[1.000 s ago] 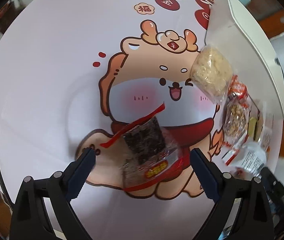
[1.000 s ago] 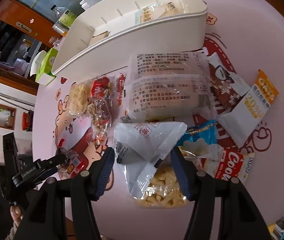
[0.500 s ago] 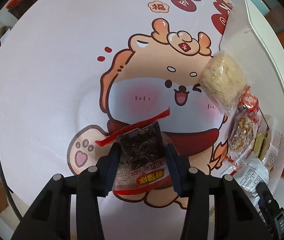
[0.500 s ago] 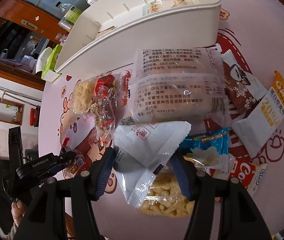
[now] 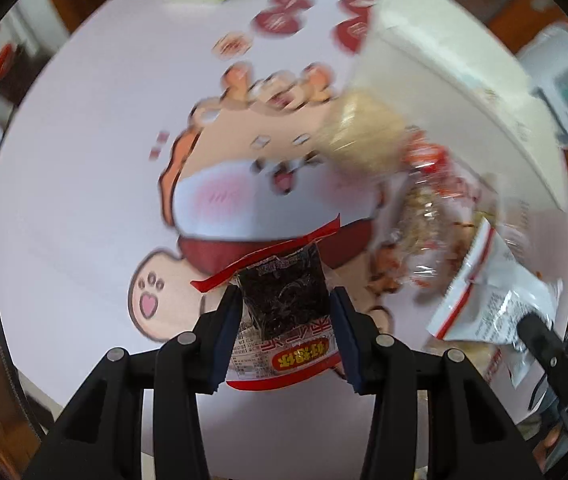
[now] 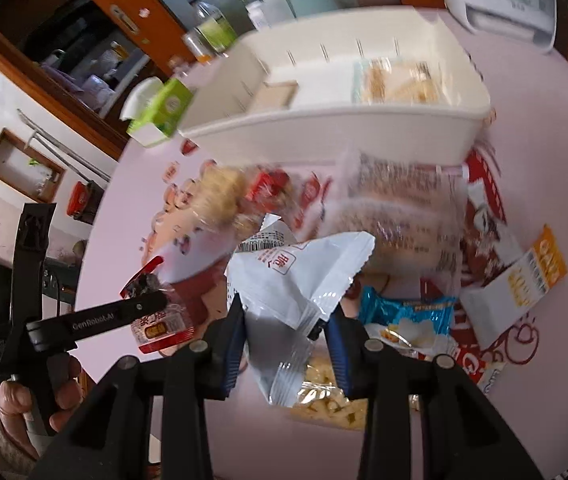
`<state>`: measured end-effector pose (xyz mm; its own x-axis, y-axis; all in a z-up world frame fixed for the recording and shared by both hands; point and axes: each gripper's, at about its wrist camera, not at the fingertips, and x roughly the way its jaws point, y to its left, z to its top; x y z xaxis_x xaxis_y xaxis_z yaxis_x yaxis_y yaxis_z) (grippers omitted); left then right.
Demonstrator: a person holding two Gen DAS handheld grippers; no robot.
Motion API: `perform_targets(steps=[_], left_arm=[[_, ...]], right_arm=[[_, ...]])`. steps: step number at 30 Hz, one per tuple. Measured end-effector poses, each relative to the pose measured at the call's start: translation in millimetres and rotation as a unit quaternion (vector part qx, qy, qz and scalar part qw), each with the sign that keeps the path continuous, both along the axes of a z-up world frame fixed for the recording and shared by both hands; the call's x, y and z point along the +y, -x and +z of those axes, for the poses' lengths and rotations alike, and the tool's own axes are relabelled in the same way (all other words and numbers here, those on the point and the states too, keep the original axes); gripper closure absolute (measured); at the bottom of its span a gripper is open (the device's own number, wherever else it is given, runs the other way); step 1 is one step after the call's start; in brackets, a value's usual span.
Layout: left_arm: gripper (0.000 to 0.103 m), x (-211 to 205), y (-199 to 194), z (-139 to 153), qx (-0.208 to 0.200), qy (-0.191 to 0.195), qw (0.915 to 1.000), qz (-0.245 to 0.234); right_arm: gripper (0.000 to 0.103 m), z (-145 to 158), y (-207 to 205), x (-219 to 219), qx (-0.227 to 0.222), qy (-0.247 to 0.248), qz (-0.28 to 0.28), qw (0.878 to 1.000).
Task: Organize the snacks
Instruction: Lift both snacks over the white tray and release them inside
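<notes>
The seaweed packet (image 5: 284, 304) sits between the left gripper (image 5: 284, 320) fingers. The white pouch (image 6: 304, 284) sits between the right gripper (image 6: 284, 332) fingers, with the organizer bin (image 6: 344, 92) beyond it and 2 snack packs (image 6: 396, 84) inside; loose snacks lie between them.

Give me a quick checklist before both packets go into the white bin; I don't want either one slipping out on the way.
1. Left gripper shut on the dark seaweed packet: ok, a pad on each side.
2. Right gripper shut on the white snack bag: ok.
3. White snack bag held squarely: not ok, only its crumpled middle is pinched and the clear end hangs below.
4. White bin has free space: ok, several divided sections look bare.
5. Both packets lifted off the table: cannot tell, the pictures are blurred.
6. Path to the bin clear of the other gripper: ok, the left one sits off to the side.
</notes>
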<state>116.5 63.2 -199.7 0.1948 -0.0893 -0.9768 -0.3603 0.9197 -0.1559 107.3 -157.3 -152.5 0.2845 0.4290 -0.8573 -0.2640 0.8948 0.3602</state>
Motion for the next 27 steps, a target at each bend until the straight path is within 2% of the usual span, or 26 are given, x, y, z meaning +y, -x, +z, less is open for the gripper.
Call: perform_targets(steps=[4,7,11,16,22,27], left_arm=[[0.06,-27.4,-6.1,35.4,-0.052,-0.032,0.997,-0.048],[0.06,-24.5,-0.5,65.7,-0.081,-0.048,0.9921,-0.082],[0.06,-20.1,-6.5,109.1,-0.138,-0.099,0.9773,-0.126],[0.059,-23.7,-34.2,160.2,-0.196,-0.129,0.9607,-0.148],[0.059,-32.9,-67.9,204.1,-0.244,-0.151,0.9441,-0.163],[0.059,-46.3,-92.4,229.1,-0.265,-0.165,0.9337,-0.175]], right_arm=[[0.066,24.6,0.4,-2.1,-0.032,-0.005,-0.004,0.999],[0.066,43.0,1.4,-4.6,-0.059,-0.005,-0.009,0.998],[0.066,69.1,2.9,-10.3,-0.105,0.007,-0.015,0.994],[0.066,94.9,-2.0,-17.1,-0.15,0.023,-0.024,0.988],[0.065,131.0,-18.2,-20.2,-0.23,0.077,-0.043,0.969],[0.065,167.4,-43.6,-20.3,-0.292,0.087,-0.063,0.95]])
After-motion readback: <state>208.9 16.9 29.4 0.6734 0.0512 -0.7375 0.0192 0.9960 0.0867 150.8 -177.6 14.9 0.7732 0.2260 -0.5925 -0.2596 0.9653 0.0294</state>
